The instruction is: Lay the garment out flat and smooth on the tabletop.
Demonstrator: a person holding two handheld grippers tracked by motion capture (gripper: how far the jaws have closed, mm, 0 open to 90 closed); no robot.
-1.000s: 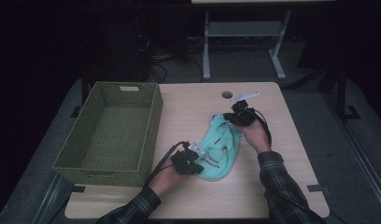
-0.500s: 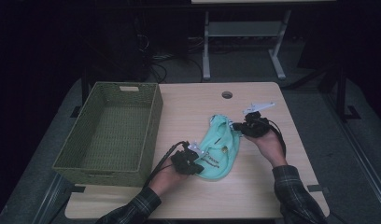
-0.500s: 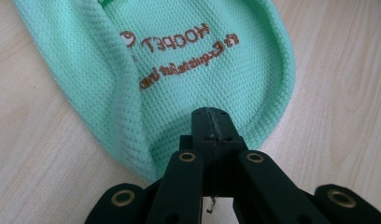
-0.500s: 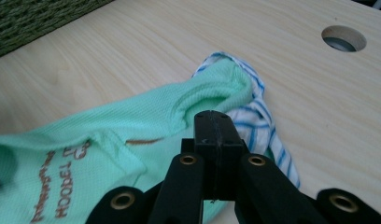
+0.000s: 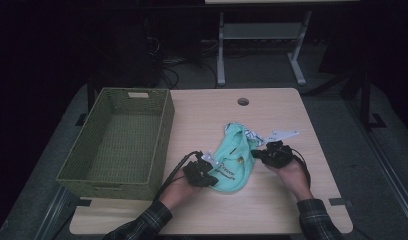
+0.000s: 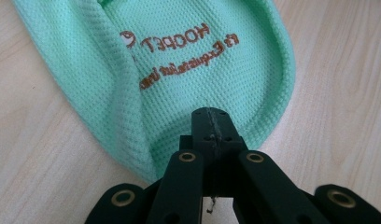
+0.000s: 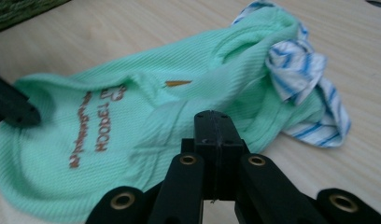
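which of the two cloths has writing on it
The mint green cloth: brown embroidered lettering runs across it. The white cloth with blue stripes, bunched at its far end, carries no lettering.

hand-held gripper (image 7: 212,122) closed, pinching green cloth (image 7: 132,126)

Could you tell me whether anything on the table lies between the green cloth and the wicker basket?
Nothing visible does. The green cloth lies on the table beside the empty wicker basket, with bare wood between them. Only the left claw, shut on the cloth's near edge, and its cable sit on that side.
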